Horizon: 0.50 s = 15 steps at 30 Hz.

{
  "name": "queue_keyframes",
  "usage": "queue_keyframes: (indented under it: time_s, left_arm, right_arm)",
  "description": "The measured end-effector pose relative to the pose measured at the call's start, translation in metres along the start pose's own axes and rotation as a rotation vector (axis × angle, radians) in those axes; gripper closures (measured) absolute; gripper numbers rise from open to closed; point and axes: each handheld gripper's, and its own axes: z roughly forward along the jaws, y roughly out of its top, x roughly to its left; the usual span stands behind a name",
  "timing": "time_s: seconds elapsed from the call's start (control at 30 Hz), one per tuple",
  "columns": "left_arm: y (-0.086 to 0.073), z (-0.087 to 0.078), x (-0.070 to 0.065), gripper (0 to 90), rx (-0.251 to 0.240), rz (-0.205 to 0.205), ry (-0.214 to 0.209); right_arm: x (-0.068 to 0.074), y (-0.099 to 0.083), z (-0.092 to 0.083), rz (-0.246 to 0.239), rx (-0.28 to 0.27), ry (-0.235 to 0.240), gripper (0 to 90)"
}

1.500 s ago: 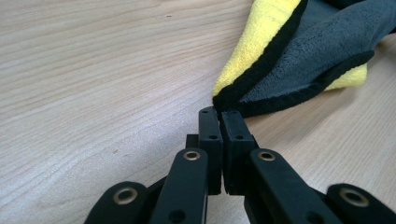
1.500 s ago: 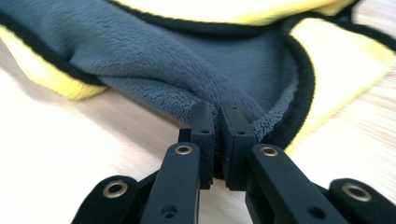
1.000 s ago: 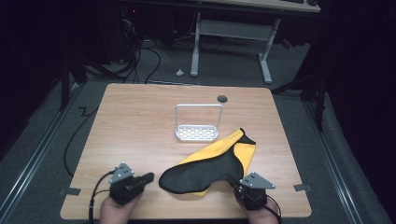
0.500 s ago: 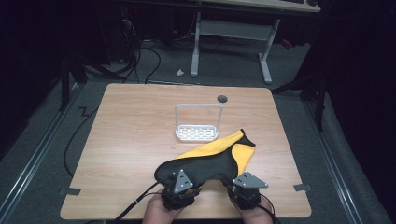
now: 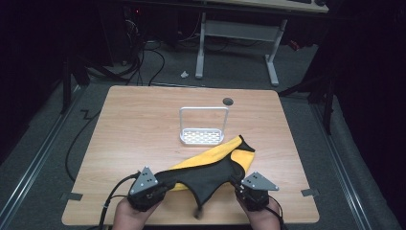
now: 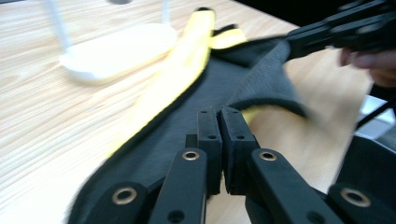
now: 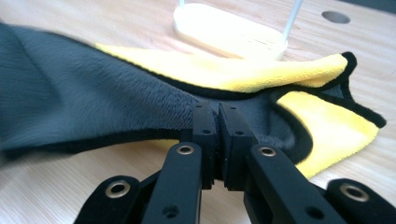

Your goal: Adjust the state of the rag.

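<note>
Wooden table (image 5: 134, 120) carries everything, and at its near edge the left gripper (image 5: 152, 188) has come in from the near left corner to the middle, its jaws having just closed tight on the dark near edge of the black-and-yellow cloth (image 5: 210, 167), which a second ago lay untouched on that side. Right gripper (image 5: 245, 188), nearer the near right corner, is clenched on the cloth's other near edge as before, so the dark side hangs lifted between the two. Beyond it, the white rack (image 5: 203, 135) stands unmoved mid-table.
</note>
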Motion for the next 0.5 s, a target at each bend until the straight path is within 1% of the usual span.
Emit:
queue_keyframes:
  time_s: [0.03, 0.07, 0.1, 0.13, 0.17, 0.2, 0.23, 0.27, 0.3, 0.37, 0.4, 0.47, 0.5]
  left_arm:
    - [-0.002, 0.001, 0.002, 87.4, 0.011, -0.006, -0.006]
    - [-0.006, 0.003, 0.003, 87.3, 0.033, -0.012, -0.016]
    - [-0.011, 0.006, 0.003, 87.2, 0.06, -0.013, -0.017]
    - [-0.018, 0.009, 0.003, 86.9, 0.091, -0.031, -0.031]
    - [-0.026, 0.013, 0.001, 86.5, 0.125, -0.045, -0.054]
    - [-0.033, 0.015, -0.002, 86.2, 0.155, -0.039, -0.05]
    - [-0.039, 0.015, -0.003, 85.8, 0.172, -0.037, -0.044]
    - [-0.045, 0.015, -0.003, 85.5, 0.18, -0.05, -0.042]
    - [-0.048, 0.014, -0.002, 85.1, 0.186, -0.062, -0.036]
    - [-0.052, 0.011, 0.003, 84.8, 0.191, -0.076, -0.012]
    - [-0.053, 0.009, 0.006, 84.9, 0.194, -0.079, -0.004]
    - [-0.055, 0.006, 0.009, 84.5, 0.204, -0.081, 0.007]
    - [-0.056, 0.004, 0.011, 84.2, 0.21, -0.076, 0.014]
  right_arm:
    - [0.001, -0.001, 0.003, 0.0, 0.008, 0.015, 86.7]
    - [0.004, -0.002, 0.005, -0.01, 0.021, 0.018, 86.7]
    - [0.007, -0.003, 0.008, -0.028, 0.049, 0.028, 86.6]
    - [0.011, -0.005, 0.012, -0.043, 0.09, 0.062, 86.5]
    - [0.015, -0.009, 0.014, -0.054, 0.114, 0.088, 86.4]
    - [0.02, -0.013, 0.016, -0.063, 0.138, 0.114, 86.0]
    - [0.025, -0.017, 0.017, -0.079, 0.159, 0.136, 84.7]
    - [0.029, -0.019, 0.017, -0.089, 0.168, 0.145, 80.9]
    - [0.03, -0.019, 0.015, -0.087, 0.156, 0.152, 76.6]
    - [0.027, -0.015, 0.009, -0.051, 0.114, 0.169, 73.5]
    - [0.024, -0.013, 0.006, -0.034, 0.085, 0.164, 72.5]
    - [0.018, -0.008, 0.001, -0.009, 0.042, 0.134, 71.1]
    - [0.014, -0.006, 0.001, 0.001, 0.031, 0.104, 71.0]
